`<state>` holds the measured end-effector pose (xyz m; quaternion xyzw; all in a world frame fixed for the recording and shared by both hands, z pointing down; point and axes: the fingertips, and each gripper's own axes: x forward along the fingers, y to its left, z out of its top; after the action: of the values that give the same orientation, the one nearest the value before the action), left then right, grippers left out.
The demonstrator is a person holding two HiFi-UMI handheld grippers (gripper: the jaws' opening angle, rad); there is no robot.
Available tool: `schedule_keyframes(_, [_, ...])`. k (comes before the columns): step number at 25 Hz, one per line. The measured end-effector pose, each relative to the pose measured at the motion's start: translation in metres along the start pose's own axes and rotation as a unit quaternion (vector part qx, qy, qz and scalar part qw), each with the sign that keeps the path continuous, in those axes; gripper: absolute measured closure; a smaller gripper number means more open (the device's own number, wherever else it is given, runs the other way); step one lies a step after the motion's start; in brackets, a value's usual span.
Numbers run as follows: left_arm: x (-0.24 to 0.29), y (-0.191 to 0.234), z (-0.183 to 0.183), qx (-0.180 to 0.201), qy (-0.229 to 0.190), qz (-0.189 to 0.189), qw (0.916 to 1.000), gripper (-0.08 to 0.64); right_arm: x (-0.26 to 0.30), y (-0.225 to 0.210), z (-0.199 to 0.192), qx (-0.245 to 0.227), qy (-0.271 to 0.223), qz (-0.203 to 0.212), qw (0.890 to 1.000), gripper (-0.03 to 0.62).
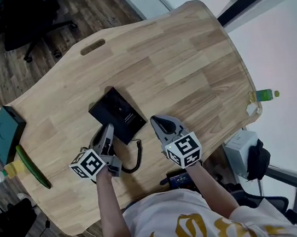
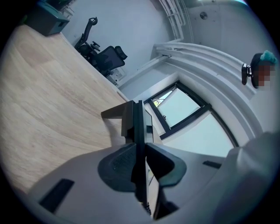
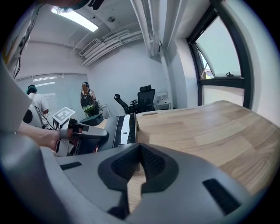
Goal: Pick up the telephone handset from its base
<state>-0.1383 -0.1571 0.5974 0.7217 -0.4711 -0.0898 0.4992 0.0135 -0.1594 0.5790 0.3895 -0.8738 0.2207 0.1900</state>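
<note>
The black telephone base lies near the table's front middle; in the right gripper view the base shows a white strip. My left gripper sits at the base's near left corner. In the left gripper view its jaws are shut on the thin black handset, seen edge-on and jutting out past the tips. The coiled cord loops back from it towards me. The head view hides most of the handset under the gripper. My right gripper rests just right of the base, pads shut on nothing.
A teal box, a long green object and a small bottle sit at the table's left edge. A green bottle stands by the right edge. Office chairs are beyond the table. Two people stand far back.
</note>
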Motion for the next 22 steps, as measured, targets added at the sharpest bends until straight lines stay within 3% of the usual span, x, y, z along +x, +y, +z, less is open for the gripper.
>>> schedule_keyframes(22, [-0.008,-0.026,0.006,-0.02,-0.015,-0.059,0.9979,0.488,-0.01,0.008,0.017,-0.011,-0.019,-0.001,1.0,0.588])
